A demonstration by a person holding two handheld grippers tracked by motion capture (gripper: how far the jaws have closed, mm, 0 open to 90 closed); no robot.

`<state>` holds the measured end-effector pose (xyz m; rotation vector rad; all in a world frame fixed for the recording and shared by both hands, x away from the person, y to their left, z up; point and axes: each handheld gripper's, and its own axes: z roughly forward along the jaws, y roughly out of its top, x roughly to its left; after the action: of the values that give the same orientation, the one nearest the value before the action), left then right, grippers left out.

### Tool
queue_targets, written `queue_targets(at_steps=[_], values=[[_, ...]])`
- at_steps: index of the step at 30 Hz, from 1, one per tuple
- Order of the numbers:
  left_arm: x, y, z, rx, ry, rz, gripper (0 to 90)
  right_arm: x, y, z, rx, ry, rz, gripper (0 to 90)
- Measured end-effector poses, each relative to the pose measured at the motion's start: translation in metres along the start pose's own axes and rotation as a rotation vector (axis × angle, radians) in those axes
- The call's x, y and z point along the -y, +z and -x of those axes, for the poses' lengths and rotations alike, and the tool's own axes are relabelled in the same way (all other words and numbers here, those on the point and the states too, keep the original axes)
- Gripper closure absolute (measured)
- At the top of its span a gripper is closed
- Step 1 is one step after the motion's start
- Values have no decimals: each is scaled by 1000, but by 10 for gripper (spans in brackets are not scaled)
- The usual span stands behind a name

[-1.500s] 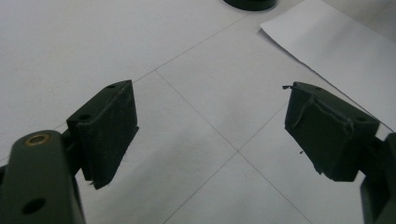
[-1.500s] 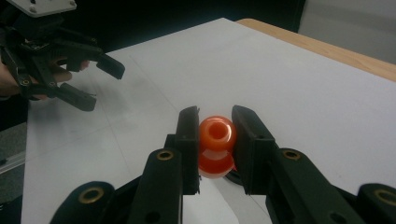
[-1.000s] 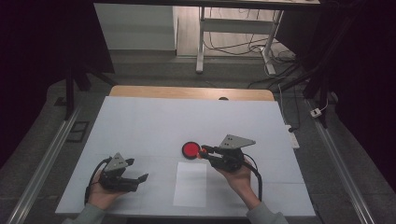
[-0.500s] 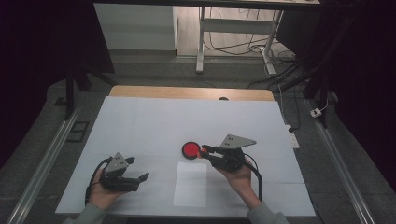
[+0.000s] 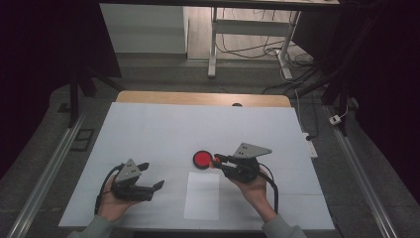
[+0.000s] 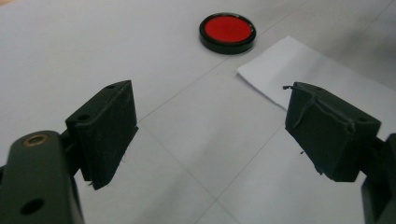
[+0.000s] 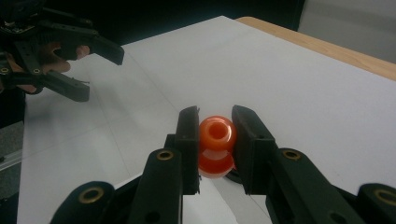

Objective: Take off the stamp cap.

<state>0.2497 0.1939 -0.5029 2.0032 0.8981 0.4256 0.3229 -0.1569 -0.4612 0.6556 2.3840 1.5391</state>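
White table [image 5: 163, 129], dim room behind. My right gripper [image 5: 216, 162] is clamped on an orange stamp [image 7: 216, 145], pads tight on both sides, held right at the near-right edge of the red ink pad [image 5: 202, 159]. White paper sheet [image 5: 202, 195] lies just below the pad, on my side. My left gripper [image 5: 151, 176] sits well left of the pad, jaws wide, nothing between them.

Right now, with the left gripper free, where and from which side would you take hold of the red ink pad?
Probably by its black rim, jaws straddling the round red ink pad from above. It lies flat on the table, too low to pinch from the side. The left gripper stands open, nothing between its jaws.
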Motion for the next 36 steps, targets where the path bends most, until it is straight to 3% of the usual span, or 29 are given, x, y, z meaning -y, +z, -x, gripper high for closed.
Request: queue_targets(at_steps=[13, 36], values=[[-25, 19, 14, 39, 51, -23, 190, 0, 1, -1, -2, 1, -4, 719], [-43, 39, 27, 79, 94, -44, 208, -1, 1, -3, -22, 4, 12, 719]])
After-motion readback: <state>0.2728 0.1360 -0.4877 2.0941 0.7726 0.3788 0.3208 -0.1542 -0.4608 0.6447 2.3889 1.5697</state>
